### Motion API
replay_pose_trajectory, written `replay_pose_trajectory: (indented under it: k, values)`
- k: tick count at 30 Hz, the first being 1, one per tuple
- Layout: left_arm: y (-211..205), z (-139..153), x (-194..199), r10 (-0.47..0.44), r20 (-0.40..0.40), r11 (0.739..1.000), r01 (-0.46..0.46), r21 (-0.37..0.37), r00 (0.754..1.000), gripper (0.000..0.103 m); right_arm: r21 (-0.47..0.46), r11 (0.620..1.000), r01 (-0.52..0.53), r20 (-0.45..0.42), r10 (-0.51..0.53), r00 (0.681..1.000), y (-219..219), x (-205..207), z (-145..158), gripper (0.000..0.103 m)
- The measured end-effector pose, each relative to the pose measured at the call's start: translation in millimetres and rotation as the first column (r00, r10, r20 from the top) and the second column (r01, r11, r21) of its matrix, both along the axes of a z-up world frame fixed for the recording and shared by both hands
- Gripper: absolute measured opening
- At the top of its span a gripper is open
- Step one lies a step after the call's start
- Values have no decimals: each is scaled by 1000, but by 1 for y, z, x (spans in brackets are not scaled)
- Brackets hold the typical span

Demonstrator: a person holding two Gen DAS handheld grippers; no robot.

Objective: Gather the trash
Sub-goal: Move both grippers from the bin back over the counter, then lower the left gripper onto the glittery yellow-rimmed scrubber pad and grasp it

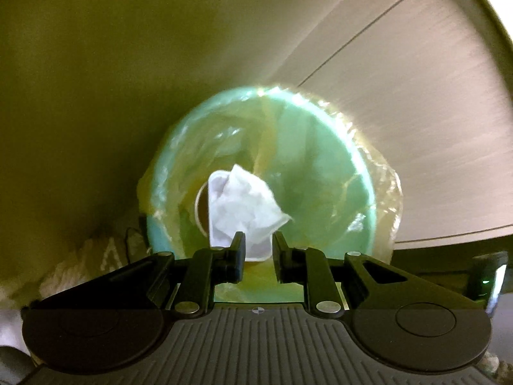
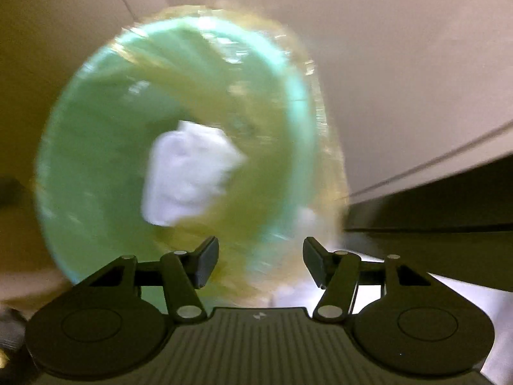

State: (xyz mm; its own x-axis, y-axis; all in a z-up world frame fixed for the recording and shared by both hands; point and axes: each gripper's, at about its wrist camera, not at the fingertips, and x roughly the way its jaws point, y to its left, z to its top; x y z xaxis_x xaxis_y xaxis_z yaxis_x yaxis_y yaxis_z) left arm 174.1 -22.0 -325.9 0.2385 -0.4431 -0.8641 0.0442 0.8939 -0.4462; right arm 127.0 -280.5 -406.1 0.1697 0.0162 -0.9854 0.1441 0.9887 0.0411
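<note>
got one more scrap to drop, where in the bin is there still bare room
The green bin, lined with a clear bag, holds only white crumpled paper near the middle. Free: the liner all round the paper, widest left of it in the right wrist view. Tightest spot: the centre. The open right gripper is empty above it.

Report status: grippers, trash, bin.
Left gripper narrow, right gripper open, both empty. White tissue inside lined green bin. Nothing blocking.

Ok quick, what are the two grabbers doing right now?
Left gripper: jaws a little apart; cannot tell whether it holds anything.
Right gripper: open, holding nothing.
</note>
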Motion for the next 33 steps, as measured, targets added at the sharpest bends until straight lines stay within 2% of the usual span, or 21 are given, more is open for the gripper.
replay_pose_trajectory:
  k: [2,3,5,7,10,13,15,16,18,20,23,24,26,30,33]
  values:
    - [-3,17,4,-25,22,1000,25,-1,999,21,-106,994,-26,-26,23,999,-8,-1,-3,59]
    - [-5,29,7,-43,35,999,43,-1,998,21,-136,990,-24,-68,15,998,-15,2,-6,57]
    - [-7,62,10,-85,88,996,87,-10,992,21,-132,991,14,-81,-25,996,-28,7,4,52]
    - [-6,104,10,-131,172,990,138,-26,976,21,-72,997,41,-15,-42,999,-35,12,38,52]
    - [-3,171,9,-183,298,978,206,-45,937,21,-26,999,35,96,-32,995,-29,19,107,52]
    - [10,228,11,-183,402,971,229,-69,897,21,10,1000,-17,230,15,973,-7,21,184,59]
    - [26,260,16,-147,466,977,200,-67,873,21,7,996,-87,336,80,938,15,23,229,68]
    - [35,274,18,-121,496,982,177,-67,860,21,-10,993,-116,380,112,918,24,24,247,70]
    - [59,298,28,-60,562,992,112,-57,825,21,-38,986,-164,478,162,863,43,28,283,75]
    - [81,311,40,-7,602,999,31,-30,798,21,-25,984,-175,569,158,807,54,31,314,80]
    - [119,320,60,97,597,992,-127,8,797,21,15,982,-187,652,132,746,69,41,343,83]
    - [130,319,65,126,591,987,-162,9,797,21,21,981,-194,666,131,735,76,48,348,83]
    - [151,315,74,172,569,974,-226,25,804,21,20,977,-212,681,142,719,90,58,357,83]
    - [183,302,80,187,548,952,-289,105,816,21,-2,969,-247,692,180,699,115,77,364,83]
    - [204,292,82,213,512,948,-304,99,832,21,-11,957,-291,688,218,692,133,74,381,83]
